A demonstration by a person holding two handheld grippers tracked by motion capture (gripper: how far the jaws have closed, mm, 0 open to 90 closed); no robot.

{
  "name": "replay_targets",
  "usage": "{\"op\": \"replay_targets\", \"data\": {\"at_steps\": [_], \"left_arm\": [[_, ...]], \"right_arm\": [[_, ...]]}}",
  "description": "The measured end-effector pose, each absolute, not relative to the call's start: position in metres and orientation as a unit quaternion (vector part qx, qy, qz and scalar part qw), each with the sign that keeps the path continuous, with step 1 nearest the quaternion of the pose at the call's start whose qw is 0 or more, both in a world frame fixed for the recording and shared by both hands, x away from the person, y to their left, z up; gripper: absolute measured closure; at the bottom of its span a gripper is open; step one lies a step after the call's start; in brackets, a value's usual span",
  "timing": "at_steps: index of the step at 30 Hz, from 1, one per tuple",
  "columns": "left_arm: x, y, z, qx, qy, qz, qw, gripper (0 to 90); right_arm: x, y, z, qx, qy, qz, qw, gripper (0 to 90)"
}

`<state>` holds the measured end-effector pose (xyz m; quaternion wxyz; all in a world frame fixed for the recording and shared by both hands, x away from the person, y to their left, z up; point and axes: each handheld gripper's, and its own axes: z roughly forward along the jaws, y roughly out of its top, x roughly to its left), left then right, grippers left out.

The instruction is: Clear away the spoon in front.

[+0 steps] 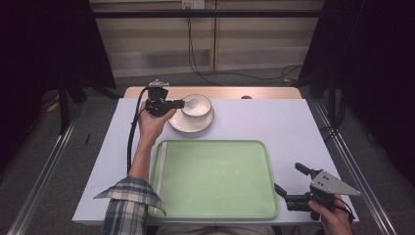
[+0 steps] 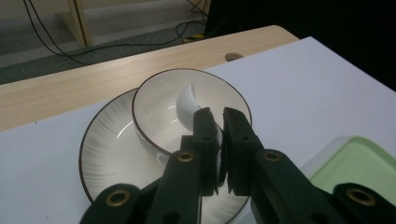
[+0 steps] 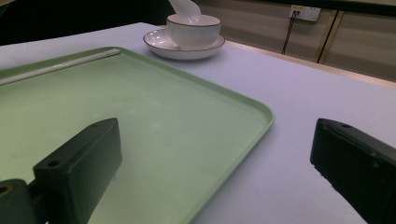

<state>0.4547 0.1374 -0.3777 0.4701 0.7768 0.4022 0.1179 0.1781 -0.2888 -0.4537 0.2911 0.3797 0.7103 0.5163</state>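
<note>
The left gripper [image 2: 215, 122] has its jaws clamped on the handle of a white ceramic spoon [image 2: 188, 103], whose bowl end lies inside the brown-rimmed white bowl [image 2: 154, 112]. That bowl sits on a matching ribbed saucer [image 2: 105, 154] at the far side of the white table [image 1: 274, 122], just beyond the green tray [image 1: 215, 181]. The right gripper [image 1: 288, 183] rests near the tray's right corner with its jaws wide apart and holding nothing.
</note>
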Motion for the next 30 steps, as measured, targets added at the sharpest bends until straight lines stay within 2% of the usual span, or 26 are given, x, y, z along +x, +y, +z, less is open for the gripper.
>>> {"op": "replay_targets", "data": {"at_steps": [18, 21, 30], "left_arm": [[0.426, 0.152, -0.368, 0.772, 0.397, 0.147, 0.474, 84.6], [0.419, 0.155, -0.367, 0.755, 0.405, 0.142, 0.495, 84.6], [0.401, 0.163, -0.365, 0.744, 0.418, 0.165, 0.495, 84.6]], "right_arm": [[0.176, -0.288, -0.454, 0.383, 0.696, 0.526, 0.304, 0.0], [0.176, -0.288, -0.454, 0.383, 0.695, 0.526, 0.305, 0.0], [0.176, -0.288, -0.454, 0.383, 0.695, 0.526, 0.306, 0.0]]}}
